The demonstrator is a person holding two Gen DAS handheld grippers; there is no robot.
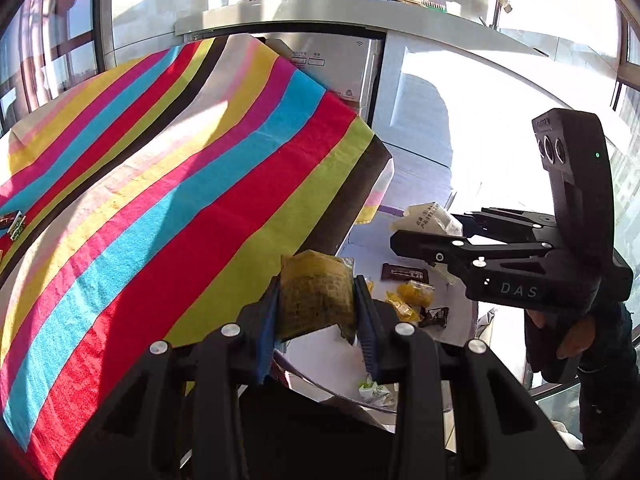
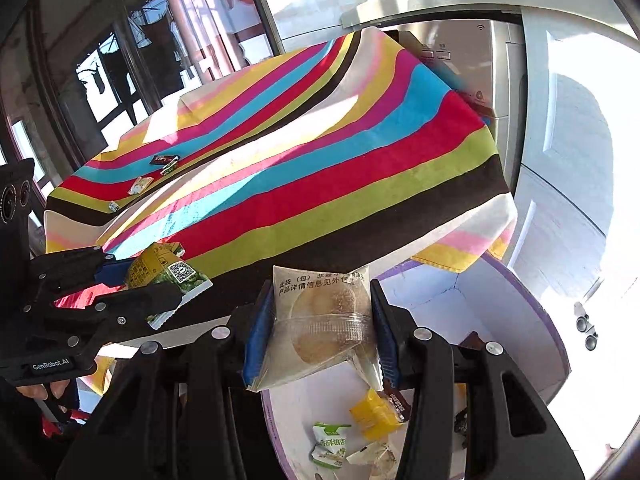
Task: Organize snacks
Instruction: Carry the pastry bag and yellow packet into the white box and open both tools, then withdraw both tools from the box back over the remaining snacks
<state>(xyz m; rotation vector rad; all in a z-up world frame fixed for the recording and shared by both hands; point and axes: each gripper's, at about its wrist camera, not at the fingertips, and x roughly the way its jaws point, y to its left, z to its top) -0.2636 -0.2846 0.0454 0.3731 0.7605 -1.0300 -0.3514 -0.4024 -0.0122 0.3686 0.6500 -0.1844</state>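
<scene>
In the left wrist view my left gripper [image 1: 318, 284] is shut on a yellow-green snack packet [image 1: 316, 300], held over the edge of the striped tablecloth [image 1: 180, 200]. To the right, my right gripper [image 1: 426, 226] grips a clear packet [image 1: 430, 214]. In the right wrist view that gripper [image 2: 320, 292] is shut on the clear packet with a round cake [image 2: 324, 320], above a white box with a purple rim [image 2: 520, 312]. My left gripper [image 2: 160, 284] shows at the left with its yellow-green packet [image 2: 168, 272].
Several loose snacks lie in the box: a yellow packet [image 2: 376, 414], a green-white packet [image 2: 330, 442], a brown bar [image 1: 404, 272]. A few small snacks [image 2: 164, 160] rest on the far-left part of the cloth. A white appliance [image 1: 340, 68] stands behind the table.
</scene>
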